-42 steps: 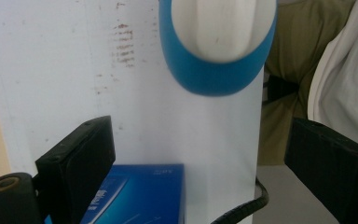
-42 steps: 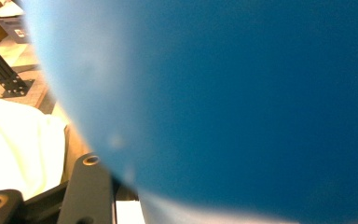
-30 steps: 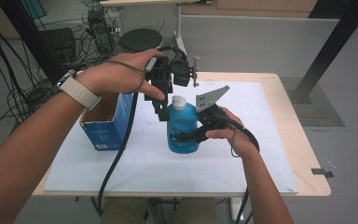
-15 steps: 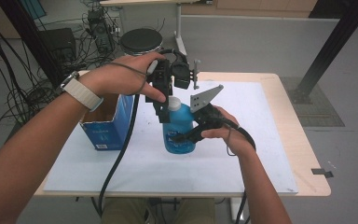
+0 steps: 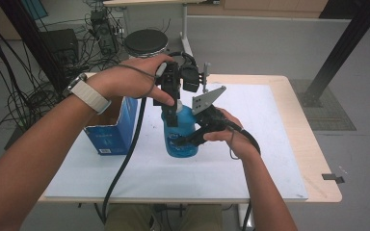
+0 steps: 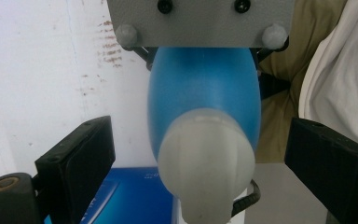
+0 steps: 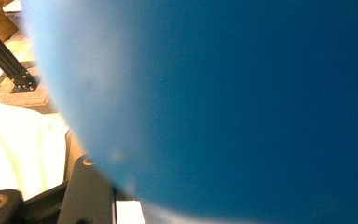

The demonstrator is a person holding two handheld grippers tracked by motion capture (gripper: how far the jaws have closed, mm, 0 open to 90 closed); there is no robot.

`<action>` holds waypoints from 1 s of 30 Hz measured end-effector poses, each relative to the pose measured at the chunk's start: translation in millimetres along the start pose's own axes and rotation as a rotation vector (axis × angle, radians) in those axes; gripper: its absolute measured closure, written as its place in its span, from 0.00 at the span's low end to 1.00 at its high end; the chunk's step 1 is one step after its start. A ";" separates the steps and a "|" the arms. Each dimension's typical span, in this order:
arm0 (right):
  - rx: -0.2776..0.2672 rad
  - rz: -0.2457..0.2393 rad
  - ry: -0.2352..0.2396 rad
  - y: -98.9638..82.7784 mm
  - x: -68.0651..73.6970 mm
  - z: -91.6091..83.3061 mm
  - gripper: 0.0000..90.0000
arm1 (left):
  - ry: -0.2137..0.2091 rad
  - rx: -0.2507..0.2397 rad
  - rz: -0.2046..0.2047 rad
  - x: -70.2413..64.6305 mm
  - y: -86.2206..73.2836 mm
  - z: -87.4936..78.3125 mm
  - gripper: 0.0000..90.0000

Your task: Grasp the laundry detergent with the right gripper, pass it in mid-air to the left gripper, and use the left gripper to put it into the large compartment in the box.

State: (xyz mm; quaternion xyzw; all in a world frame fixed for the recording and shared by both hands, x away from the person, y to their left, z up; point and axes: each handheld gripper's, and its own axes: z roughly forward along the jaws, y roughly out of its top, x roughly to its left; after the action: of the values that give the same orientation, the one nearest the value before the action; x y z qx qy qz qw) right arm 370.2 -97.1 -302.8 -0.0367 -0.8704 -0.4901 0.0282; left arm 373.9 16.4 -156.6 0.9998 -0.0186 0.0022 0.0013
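One round blue plastic bottle (image 5: 180, 137) and one open blue cardboard box (image 5: 113, 127) are standing near the tabletop's left edge; the right gripper (image 5: 192, 139) is clamping the bottle's body, while the left gripper (image 5: 172, 118) is straddling its white cap (image 6: 205, 158), jaws apart.

The left forearm is reaching in from the lower left, its hand (image 5: 130, 82) gripping the left gripper (image 5: 172, 113), which is pointing straight down with its jaws standing apart. The right forearm is coming up from the bottom edge, its hand (image 5: 229, 134) holding the right gripper (image 5: 185, 142) level, pointing leftward, jaws clamping as tight as they go.
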 end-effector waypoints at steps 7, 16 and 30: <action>-0.006 0.001 0.003 0.4 0.1 1.3 0.48 | 0.005 -0.004 0.006 -0.7 1.0 1.3 0.10; -0.010 -0.001 0.007 1.5 1.5 1.7 0.48 | 0.009 -0.002 0.003 -0.9 0.6 2.7 0.10; -0.015 -0.008 0.012 2.4 1.0 1.6 0.48 | 0.007 -0.003 -0.002 0.1 -2.2 5.1 0.11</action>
State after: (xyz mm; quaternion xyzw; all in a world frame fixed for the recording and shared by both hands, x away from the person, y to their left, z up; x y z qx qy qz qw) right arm 369.4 -94.4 -301.5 -0.0303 -0.8666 -0.4971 0.0311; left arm 374.1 18.6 -161.6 0.9998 -0.0175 0.0056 0.0028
